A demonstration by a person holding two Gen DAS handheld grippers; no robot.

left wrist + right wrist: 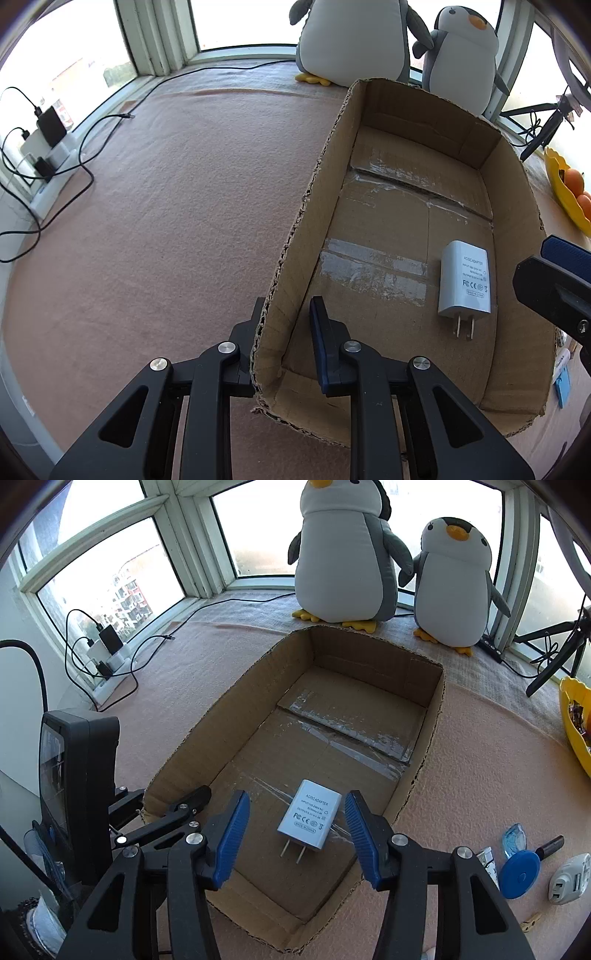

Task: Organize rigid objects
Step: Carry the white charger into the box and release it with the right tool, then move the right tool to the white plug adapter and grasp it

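While the left gripper (286, 332) is clamped on the near left wall of the cardboard box (295, 236), one finger outside and one inside, the right gripper (295, 830) hangs released over the box's near end with its blue pads (231, 838) apart. The white power adapter (309, 820) lies flat on the box floor between those pads, touched by neither, prongs pointing near. On the pink cloth (480, 760) right of the box lie a blue disc (521, 874) and a white plug (569, 882), and two plush penguins (347, 550) stand at the far side.
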